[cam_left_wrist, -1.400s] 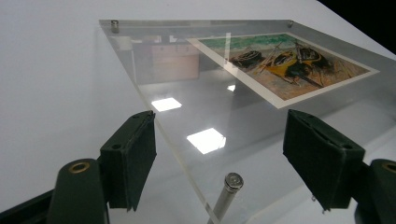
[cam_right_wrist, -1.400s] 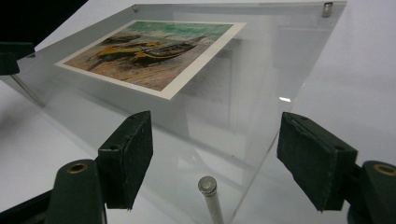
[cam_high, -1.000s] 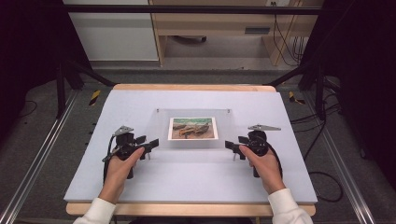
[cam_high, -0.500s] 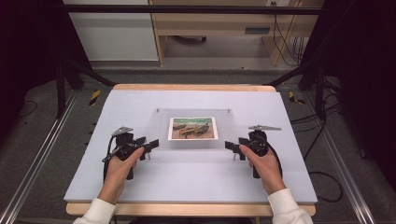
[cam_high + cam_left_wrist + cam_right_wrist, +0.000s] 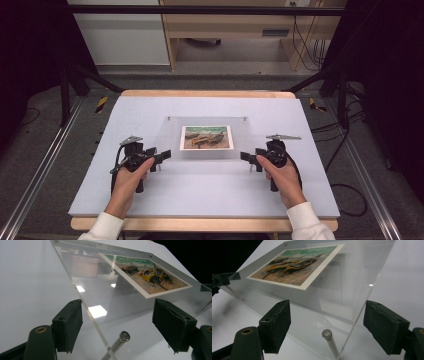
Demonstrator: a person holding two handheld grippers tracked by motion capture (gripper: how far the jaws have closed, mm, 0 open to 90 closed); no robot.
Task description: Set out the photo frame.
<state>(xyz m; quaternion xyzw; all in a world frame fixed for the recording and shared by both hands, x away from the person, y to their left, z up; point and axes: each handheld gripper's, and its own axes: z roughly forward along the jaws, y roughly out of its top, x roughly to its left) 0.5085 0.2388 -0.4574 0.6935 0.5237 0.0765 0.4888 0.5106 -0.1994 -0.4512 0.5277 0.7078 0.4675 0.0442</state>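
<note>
1. Nothing had shifted visibly since the earlier high views: both hands, both grippers and the frame lay where they had been a second before.
2. The table (image 5: 150,115), covered in a pale sheet, took up the middle of the high view, with its wooden edge along the near side.
3. The clear acrylic frame (image 5: 172,137) lay at the table's centre, tilted up on small metal posts; its 12 o'clock edge carried two small studs.
4. The boat picture (image 5: 207,137) sat inside the frame, toward its middle, showing beached boats on sand (image 5: 147,275) (image 5: 294,265).
5. The left gripper (image 5: 159,156) rested at the frame's 8 o'clock corner, held in the person's left hand (image 5: 125,182); its jaws stood apart, straddling the frame's edge without touching it (image 5: 117,325).
6. The right gripper (image 5: 247,157) rested at the frame's 4 o'clock corner, in the right hand (image 5: 282,180); its jaws also stood apart, on either side of the frame's edge (image 5: 325,325).
7. A metal post (image 5: 120,340) stood under the corner between the left jaws, and another post (image 5: 329,340) between the right jaws.
</note>
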